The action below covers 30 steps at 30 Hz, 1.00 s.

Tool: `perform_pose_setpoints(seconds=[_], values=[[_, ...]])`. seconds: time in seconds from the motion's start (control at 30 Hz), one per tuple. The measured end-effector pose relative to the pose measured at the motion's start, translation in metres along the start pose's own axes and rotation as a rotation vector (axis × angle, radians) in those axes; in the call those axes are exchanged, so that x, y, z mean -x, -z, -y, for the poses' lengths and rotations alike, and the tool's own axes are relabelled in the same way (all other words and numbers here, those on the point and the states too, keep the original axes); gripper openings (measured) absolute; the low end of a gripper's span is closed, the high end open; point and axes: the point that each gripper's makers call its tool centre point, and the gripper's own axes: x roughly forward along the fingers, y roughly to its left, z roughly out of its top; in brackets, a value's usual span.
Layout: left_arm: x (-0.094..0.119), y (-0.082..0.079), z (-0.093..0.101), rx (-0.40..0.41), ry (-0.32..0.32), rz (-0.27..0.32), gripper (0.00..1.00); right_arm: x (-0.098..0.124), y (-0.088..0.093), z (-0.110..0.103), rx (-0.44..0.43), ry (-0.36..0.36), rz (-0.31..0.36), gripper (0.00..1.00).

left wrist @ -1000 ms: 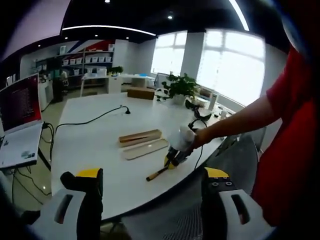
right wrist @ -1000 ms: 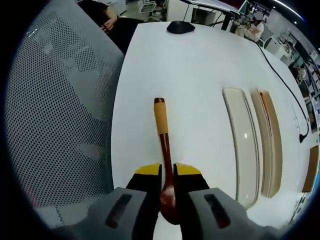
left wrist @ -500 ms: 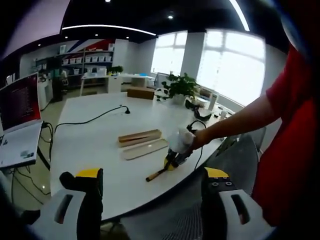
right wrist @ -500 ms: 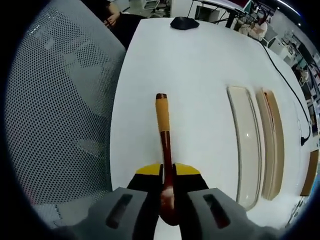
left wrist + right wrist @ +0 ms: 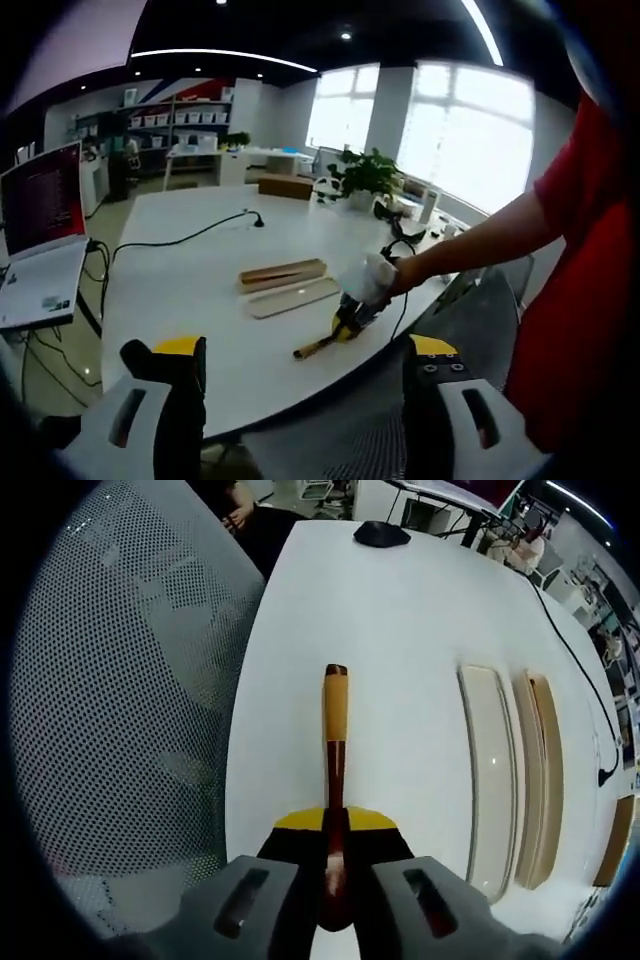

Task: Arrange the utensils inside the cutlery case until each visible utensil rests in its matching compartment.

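Left gripper view looked across a white bench (image 5: 190, 290) from low at its near edge. At the far left stood a laptop (image 5: 40, 240), and a black cable (image 5: 170, 243) ran over the bench top. Near the middle lay the two long halves of the cutlery case (image 5: 285, 285), side by side. The left hand-held gripper (image 5: 300, 375) hung wide open with nothing between its jaws. To the right, the right hand-held gripper (image 5: 347, 322) was held by a person's hand at the bench edge, closed on a wooden spoon (image 5: 315, 346).

In the right gripper view, a mesh chair back (image 5: 120, 710) filled the left side. The right hand-held gripper (image 5: 335, 825) was clamped tight on the spoon's (image 5: 335, 740) dark bowl end, its handle pointing away over the bench (image 5: 400, 610). The case halves (image 5: 510, 775) lay well to the right of the spoon, apart from it.
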Motion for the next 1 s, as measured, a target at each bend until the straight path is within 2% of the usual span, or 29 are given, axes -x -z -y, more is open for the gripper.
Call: perform_pose_setpoints(seconds=[0.53, 1.0], values=[[-0.002, 0.002, 0.005, 0.002, 0.015, 0.003, 0.82, 0.011, 0.006, 0.003, -0.004, 0.023, -0.017, 0.01], [-0.001, 0.004, 0.003, 0.009, 0.016, 0.011, 0.82, 0.035, -0.003, 0.021, 0.006, 0.067, -0.02, 0.01]])
